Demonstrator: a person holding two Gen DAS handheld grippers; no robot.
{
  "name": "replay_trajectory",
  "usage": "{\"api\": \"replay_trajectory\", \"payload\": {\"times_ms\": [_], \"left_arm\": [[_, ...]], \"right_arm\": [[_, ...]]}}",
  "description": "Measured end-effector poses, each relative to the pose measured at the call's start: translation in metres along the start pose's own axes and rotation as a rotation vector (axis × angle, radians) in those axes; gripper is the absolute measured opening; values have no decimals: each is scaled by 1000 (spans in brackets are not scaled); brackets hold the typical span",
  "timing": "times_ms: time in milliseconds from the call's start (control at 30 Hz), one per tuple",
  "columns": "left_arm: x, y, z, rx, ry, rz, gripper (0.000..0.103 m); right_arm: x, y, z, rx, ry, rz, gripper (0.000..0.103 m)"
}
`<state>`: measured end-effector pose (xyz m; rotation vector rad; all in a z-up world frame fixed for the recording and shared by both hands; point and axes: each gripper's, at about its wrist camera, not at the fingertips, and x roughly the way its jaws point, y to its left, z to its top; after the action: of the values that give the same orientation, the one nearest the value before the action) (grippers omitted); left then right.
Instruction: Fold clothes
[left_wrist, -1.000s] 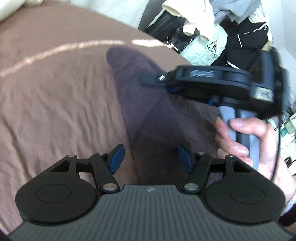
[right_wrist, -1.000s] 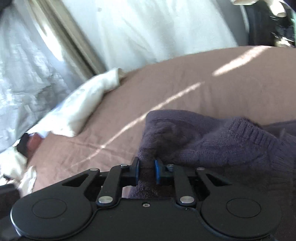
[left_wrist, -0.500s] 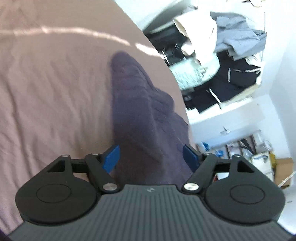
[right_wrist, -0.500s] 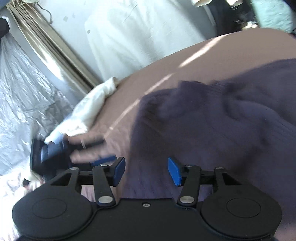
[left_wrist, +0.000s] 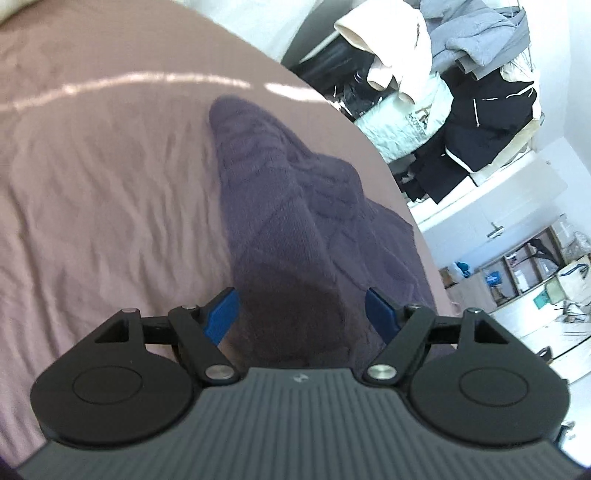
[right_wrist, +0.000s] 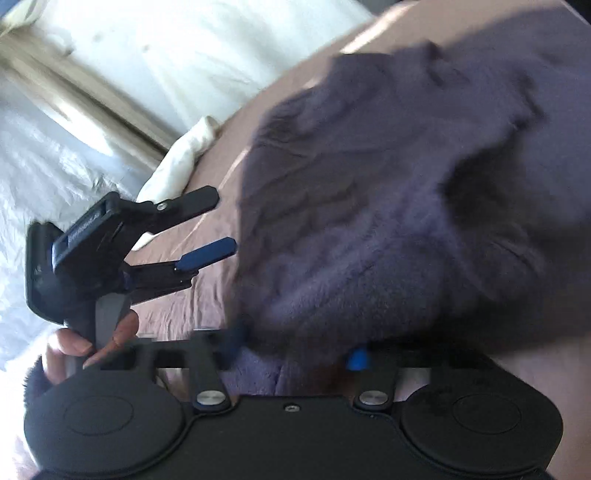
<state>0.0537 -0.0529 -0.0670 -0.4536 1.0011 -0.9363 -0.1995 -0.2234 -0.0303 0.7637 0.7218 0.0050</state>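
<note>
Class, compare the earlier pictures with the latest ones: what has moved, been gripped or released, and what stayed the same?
The right gripper released the purple sweater, left the left camera's view, and its jaws are now closing around the sweater's near edge. The left gripper opened wider and is empty. The sweater stays on the brown bedsheet.

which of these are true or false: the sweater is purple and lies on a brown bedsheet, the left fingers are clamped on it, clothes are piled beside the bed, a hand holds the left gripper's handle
1. The sweater is purple and lies on a brown bedsheet. True.
2. The left gripper has its fingers clamped on the sweater. False: they stand wide apart, pressing nothing.
3. Clothes are piled beside the bed. True.
4. A hand holds the left gripper's handle. True, seen in the right wrist view.
5. The right gripper is clear of the sweater. False: its jaws are closing with knit between them.
</note>
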Motion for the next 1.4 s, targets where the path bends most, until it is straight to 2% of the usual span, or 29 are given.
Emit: {"api": "replay_trajectory", "payload": {"times_ms": [100, 133, 200, 233, 300, 333, 367, 400, 500, 600, 633, 667, 700, 733, 800, 900, 933, 1000, 1067, 1133, 1200, 1233, 1267, 1400], "left_arm": [[-7, 3, 4, -4, -17, 18, 75], [-8, 3, 5, -7, -23, 16, 75], [-5, -1, 6, 17, -14, 50, 75], [-2, -5, 5, 61, -4, 97, 75], [10, -13, -4, 172, 52, 232, 76], [18, -16, -8, 221, 87, 304, 80], [24, -14, -11, 225, 113, 342, 81], [26, -11, -13, 207, 114, 347, 84], [17, -10, -8, 168, 75, 327, 83], [-4, -17, -8, 179, -27, 280, 81], [-11, -20, -7, 182, -53, 267, 81], [-16, -23, -7, 182, -67, 246, 81], [-19, -28, -7, 182, -71, 217, 81], [-22, -32, -7, 185, -70, 190, 81], [-20, -40, -11, 208, -17, 156, 79], [-12, -53, -24, 265, 150, 31, 76], [-8, -58, -29, 297, 190, 41, 76], [-1, -65, -39, 374, 227, 124, 76], [6, -63, -42, 418, 239, 202, 76], [8, -59, -43, 417, 238, 246, 78], [8, -52, -44, 398, 236, 263, 79], [7, -49, -43, 375, 235, 262, 79], [6, -47, -43, 362, 234, 262, 79], [-2, -47, -46, 339, 225, 255, 78]], "right_arm": [[8, 24, -6, -111, 34, 62, 22], [12, 28, -10, -130, 74, 108, 22], [19, 33, -22, -217, 91, 22, 23], [22, 35, -28, -258, 99, -18, 24], [20, 32, -28, -284, 100, -26, 30], [19, 30, -28, -295, 101, -29, 33], [13, 27, -25, -272, 95, -20, 44], [8, 25, -22, -249, 89, -10, 53], [-14, 11, -15, -179, 44, -5, 60], [-36, -15, -8, -60, -32, -14, 62], [-40, -32, -4, 26, -58, -9, 62], [-44, -49, 0, 112, -83, -3, 59], [-48, -65, 4, 191, -107, 1, 38], [-49, -66, 6, 171, -108, -14, 36], [-53, -60, 7, 91, -127, -58, 32], [-62, -46, 13, -18, -190, -142, 32], [-64, -42, 16, -45, -213, -172, 32], [-73, -42, 22, -89, -250, -284, 35], [-81, -43, 22, -121, -262, -323, 36], [-88, -47, 19, -108, -243, -288, 38], [-90, -55, 9, -65, -201, -196, 52], [-89, -58, 3, -47, -179, -147, 52], [-93, -59, -7, -65, -165, -117, 52], [-94, -39, -29, -287, -167, -150, 52]]}}
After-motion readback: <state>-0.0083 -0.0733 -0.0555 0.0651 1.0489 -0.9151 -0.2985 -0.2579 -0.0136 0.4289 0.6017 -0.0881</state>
